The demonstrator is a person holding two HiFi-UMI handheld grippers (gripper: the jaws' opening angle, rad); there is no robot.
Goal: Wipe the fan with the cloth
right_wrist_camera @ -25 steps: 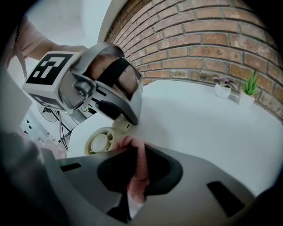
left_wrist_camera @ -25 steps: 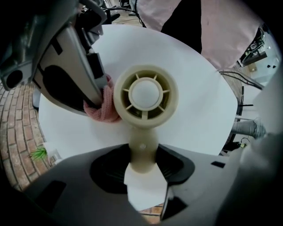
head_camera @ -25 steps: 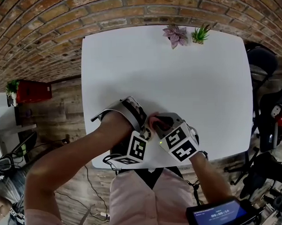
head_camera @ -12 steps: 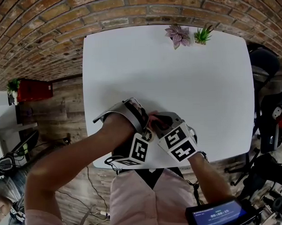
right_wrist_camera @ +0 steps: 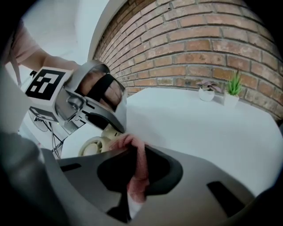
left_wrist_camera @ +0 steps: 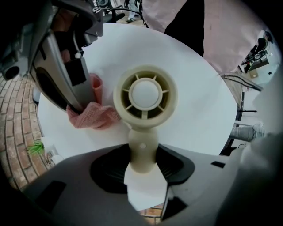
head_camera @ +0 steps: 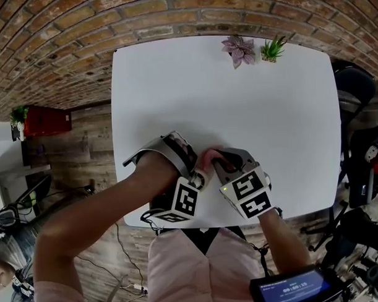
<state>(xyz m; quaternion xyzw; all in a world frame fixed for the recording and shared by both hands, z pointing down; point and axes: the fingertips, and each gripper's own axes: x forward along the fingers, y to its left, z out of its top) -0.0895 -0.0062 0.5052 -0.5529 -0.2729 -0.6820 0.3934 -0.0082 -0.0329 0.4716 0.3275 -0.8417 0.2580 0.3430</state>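
Right at the fan (left_wrist_camera: 145, 95) there is little room: the left gripper (left_wrist_camera: 143, 164) grips its stem, and the right gripper (right_wrist_camera: 134, 176), clamped on the cloth (left_wrist_camera: 93, 115), crowds just beside its head. Beyond the fan the white table (head_camera: 237, 114) lies open, with a purple plant (head_camera: 237, 48) and a green plant (head_camera: 271, 47) well apart from the fan at the far edge, a brick wall (head_camera: 171, 8) behind them

A white worktop (head_camera: 237, 102) stood against a red brick wall (head_camera: 61, 46). Two small potted plants (head_camera: 253, 49) sat side by side at its far edge. The floor (head_camera: 84, 151) was wood planks. A black chair (head_camera: 353, 79) stood beside it.
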